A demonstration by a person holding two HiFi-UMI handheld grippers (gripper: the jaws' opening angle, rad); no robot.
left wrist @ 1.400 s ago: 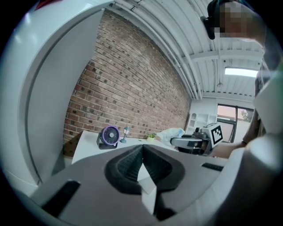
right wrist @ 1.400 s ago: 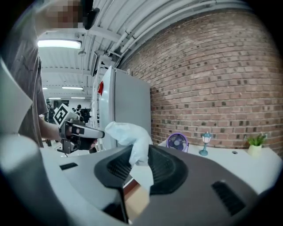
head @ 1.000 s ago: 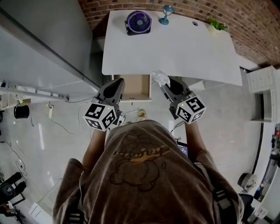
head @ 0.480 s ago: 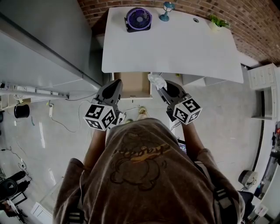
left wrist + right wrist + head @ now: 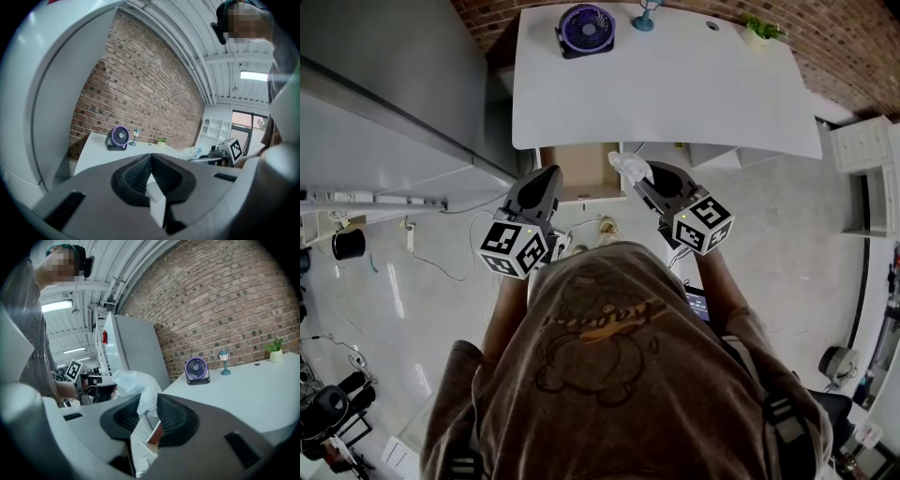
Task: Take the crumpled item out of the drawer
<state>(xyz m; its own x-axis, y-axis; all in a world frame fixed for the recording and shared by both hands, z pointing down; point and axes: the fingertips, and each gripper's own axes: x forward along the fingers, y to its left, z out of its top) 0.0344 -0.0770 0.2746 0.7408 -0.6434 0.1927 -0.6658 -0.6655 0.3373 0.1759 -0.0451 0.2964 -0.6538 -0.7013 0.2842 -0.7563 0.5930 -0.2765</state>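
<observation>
In the head view, your right gripper (image 5: 645, 178) has sunk a little over the last second, carrying the crumpled white plastic item (image 5: 628, 167) with it. The item no longer overlaps the edge of the white desk (image 5: 675, 94) and now hangs just in front of it, beside the right front corner of the open drawer (image 5: 581, 178). It looks to be clear of the drawer, so the removal itself seems done and only setting it down is left. Your left gripper (image 5: 551, 176) has barely stirred and hovers at the drawer's left front corner. In the left gripper view, its ribbed pads (image 5: 136, 173) meet at their tips with nothing between them. It is closed and empty, aimed across the desk toward the purple fan (image 5: 119, 137). In the right gripper view, the jaws stand only partly apart, pinching the lower fold of the crumpled item (image 5: 136, 385), and most of it bunches up above the pads (image 5: 176, 420).
</observation>
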